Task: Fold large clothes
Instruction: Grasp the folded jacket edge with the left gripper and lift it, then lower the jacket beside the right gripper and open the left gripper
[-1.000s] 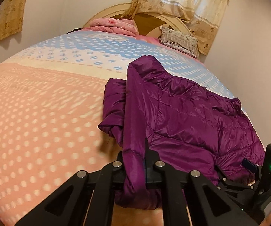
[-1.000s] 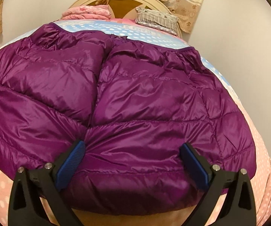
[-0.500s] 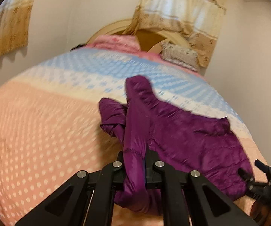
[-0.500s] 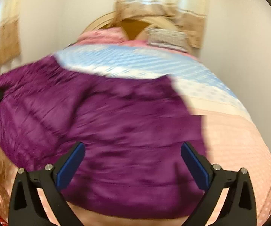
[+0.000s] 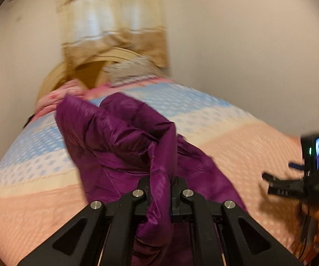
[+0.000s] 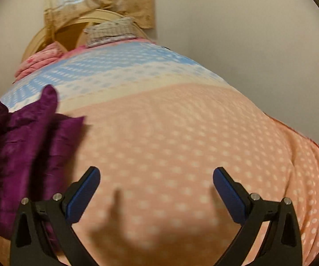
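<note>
Left gripper (image 5: 161, 190): clamped on a fold of jacket (image 5: 124, 137), held low.
Right gripper (image 6: 156, 190): jaws spread wide, nothing held between them.

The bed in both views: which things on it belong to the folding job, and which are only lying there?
Belong to the job:
- purple jacket, pinched in the left claw
- right claw, open over the bedspread, holding nothing

Only lying there:
- pink quilt at the headboard
- checked pillow
- curtain
</note>
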Demonstrator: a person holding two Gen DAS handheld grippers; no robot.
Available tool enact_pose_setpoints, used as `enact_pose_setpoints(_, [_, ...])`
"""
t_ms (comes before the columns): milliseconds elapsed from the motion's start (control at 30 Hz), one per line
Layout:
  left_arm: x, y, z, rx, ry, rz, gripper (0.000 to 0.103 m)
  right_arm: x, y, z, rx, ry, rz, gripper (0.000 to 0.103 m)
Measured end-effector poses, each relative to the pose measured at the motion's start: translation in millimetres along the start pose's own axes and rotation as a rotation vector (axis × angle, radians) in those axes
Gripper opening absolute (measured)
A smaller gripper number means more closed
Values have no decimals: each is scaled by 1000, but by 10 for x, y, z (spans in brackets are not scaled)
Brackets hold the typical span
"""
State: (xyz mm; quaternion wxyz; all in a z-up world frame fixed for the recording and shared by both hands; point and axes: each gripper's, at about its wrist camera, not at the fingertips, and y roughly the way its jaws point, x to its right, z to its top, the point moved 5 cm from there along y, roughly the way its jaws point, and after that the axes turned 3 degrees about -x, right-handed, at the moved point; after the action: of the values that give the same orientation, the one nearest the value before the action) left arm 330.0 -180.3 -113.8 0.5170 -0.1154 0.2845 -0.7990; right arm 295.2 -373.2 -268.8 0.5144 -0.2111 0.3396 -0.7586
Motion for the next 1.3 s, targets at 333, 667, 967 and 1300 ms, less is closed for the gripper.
enact_pose_setpoints(333, [857,648,-492,-122,223,-28,10,355,100,-217,-41,34,-36,103])
enact_pose_setpoints(667, [1054,-106,-306,24,307,-21,79,368,141,-219,-39,8,-42,103])
enact_pose_setpoints(967, [-73,-278,-161,34,111,95,81,182,7,14,-51,1,13,75])
enact_pose_setpoints(1300, [-2256,783,-393,-195,-429,460,81,-1362,-457,1004,55,-204,106,62])
